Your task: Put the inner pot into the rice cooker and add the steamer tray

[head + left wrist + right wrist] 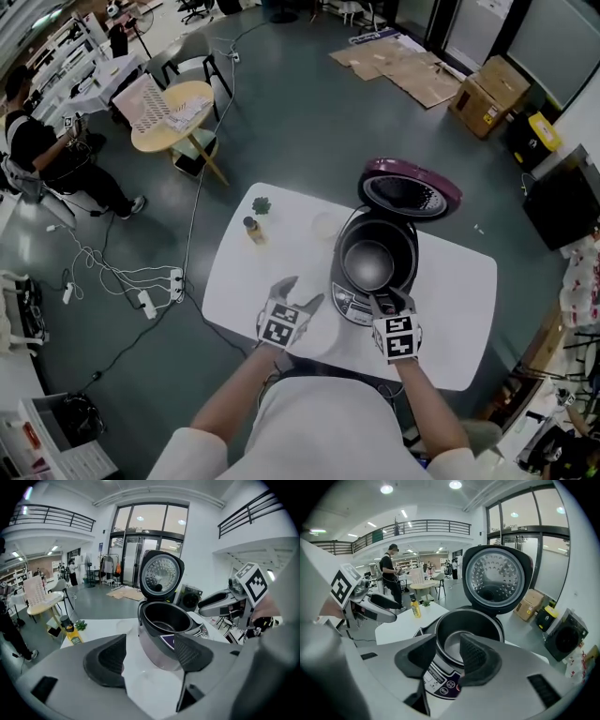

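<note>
Inner pot [368, 262] already sits in rice cooker [349, 302] w/ lid [410, 187] up, so left claw [300, 291] & right claw [389, 302] hang open, empty, prob. freed for what looks like steamer tray [324, 225], pale disc on tabletop [450, 309].

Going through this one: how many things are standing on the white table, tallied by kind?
Rice cooker, lid open: 1
Inner pot, inside the cooker: 1
Bottle: 1
Small green plant: 1
Clear round tray, faint: 1
Total: 5
</note>
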`<state>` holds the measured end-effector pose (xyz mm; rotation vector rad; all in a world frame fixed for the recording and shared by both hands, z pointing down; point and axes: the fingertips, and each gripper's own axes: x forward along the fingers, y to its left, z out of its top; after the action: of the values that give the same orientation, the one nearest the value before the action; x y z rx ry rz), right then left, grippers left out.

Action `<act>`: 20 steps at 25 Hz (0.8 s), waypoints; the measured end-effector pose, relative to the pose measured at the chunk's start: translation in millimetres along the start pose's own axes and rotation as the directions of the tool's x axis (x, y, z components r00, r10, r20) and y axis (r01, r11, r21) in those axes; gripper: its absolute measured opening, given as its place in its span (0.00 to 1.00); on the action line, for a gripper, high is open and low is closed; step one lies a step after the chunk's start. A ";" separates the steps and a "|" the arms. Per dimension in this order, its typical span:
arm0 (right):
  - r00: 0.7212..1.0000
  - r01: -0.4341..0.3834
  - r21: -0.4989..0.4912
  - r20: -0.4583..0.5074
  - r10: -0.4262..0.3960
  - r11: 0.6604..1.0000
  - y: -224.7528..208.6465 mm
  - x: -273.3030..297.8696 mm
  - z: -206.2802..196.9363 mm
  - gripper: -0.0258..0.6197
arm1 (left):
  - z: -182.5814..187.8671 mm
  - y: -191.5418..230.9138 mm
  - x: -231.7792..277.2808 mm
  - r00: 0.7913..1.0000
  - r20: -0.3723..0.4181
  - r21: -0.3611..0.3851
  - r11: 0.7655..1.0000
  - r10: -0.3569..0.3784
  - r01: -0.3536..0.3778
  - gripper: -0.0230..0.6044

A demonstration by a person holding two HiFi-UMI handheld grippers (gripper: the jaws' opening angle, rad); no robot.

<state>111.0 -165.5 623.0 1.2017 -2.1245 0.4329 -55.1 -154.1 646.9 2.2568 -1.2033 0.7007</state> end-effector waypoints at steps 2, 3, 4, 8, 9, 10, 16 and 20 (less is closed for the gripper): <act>1.000 -0.015 -0.006 -0.003 0.015 1.000 12.6 0.3 -3.6 0.30 | -8.8 0.0 -4.9 1.000 -0.001 -0.005 1.000 -0.005 0.005 0.56; 1.000 -0.024 -0.009 -0.004 0.024 1.000 19.1 0.4 -5.6 0.30 | -12.8 0.2 -7.2 1.000 -0.001 -0.007 1.000 -0.007 0.007 0.56; 0.999 -0.035 -0.012 -0.005 0.035 0.999 25.9 0.1 -7.5 0.30 | -16.6 0.6 -9.5 1.000 0.000 -0.010 1.000 -0.009 0.009 0.56; 0.997 -0.083 -0.019 -0.003 0.083 0.996 55.6 -2.0 -13.9 0.30 | -34.5 3.0 -17.4 1.000 -0.002 -0.025 0.999 -0.020 0.020 0.56; 0.996 -0.090 -0.019 -0.004 0.090 0.996 62.6 -1.8 -16.6 0.30 | -40.7 3.2 -18.3 1.000 -0.004 -0.026 0.999 -0.025 0.024 0.56; 0.995 -0.095 -0.020 -0.007 0.095 0.995 69.3 -1.7 -19.6 0.30 | -47.0 3.3 -19.1 1.000 -0.008 -0.026 0.999 -0.029 0.029 0.56; 0.989 -0.143 -0.038 -0.029 0.142 0.989 108.6 -3.4 -33.6 0.30 | -86.3 5.2 -20.6 0.998 -0.045 -0.039 0.998 -0.052 0.051 0.56; 0.985 -0.165 -0.021 -0.058 0.163 0.986 128.0 0.1 -50.7 0.30 | -106.9 12.0 -17.9 0.996 -0.057 -0.044 0.997 -0.064 0.062 0.56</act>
<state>21.2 -69.7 664.2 0.9923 -2.1820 0.5047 -96.4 -82.2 717.9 2.2139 -1.1042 0.7052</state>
